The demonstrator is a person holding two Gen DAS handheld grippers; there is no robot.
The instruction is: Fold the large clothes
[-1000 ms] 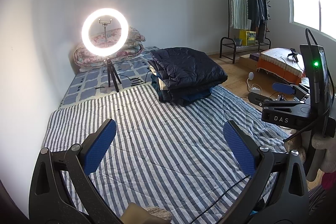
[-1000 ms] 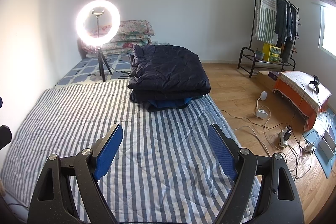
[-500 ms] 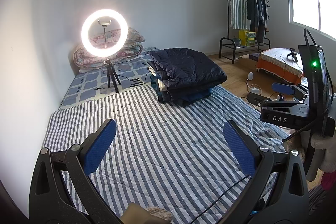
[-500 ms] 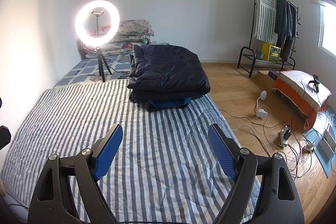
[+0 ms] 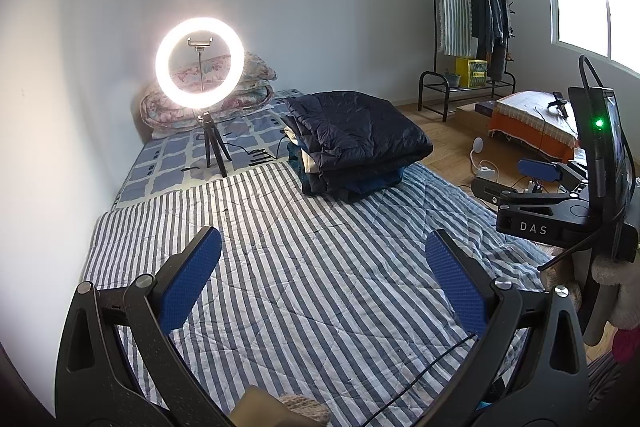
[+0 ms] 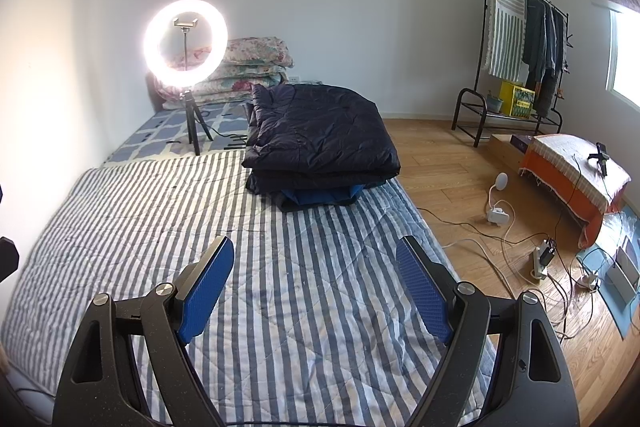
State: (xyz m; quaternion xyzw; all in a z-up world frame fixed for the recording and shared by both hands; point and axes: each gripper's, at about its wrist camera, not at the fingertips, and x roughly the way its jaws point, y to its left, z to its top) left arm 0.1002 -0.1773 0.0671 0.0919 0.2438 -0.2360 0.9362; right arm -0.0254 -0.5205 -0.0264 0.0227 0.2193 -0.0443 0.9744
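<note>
A pile of folded clothes, topped by a dark navy quilted jacket [image 5: 356, 135], sits at the far end of the striped quilt [image 5: 304, 267]. It also shows in the right wrist view [image 6: 320, 135], with a blue garment [image 6: 320, 195] under it. My left gripper [image 5: 324, 247] is open and empty above the quilt's near part. My right gripper [image 6: 316, 255] is open and empty, also over the quilt, well short of the pile. The right gripper's body [image 5: 544, 223] shows at the right of the left wrist view.
A lit ring light on a tripod [image 6: 186, 47] stands left of the pile, with folded floral bedding [image 6: 248, 67] behind it. A clothes rack [image 6: 516, 47], an orange-draped low table [image 6: 576, 167] and cables with power strips [image 6: 540, 259] occupy the wooden floor to the right.
Both grippers have hardly moved; the views have shifted only slightly. Both jaws stay open.
</note>
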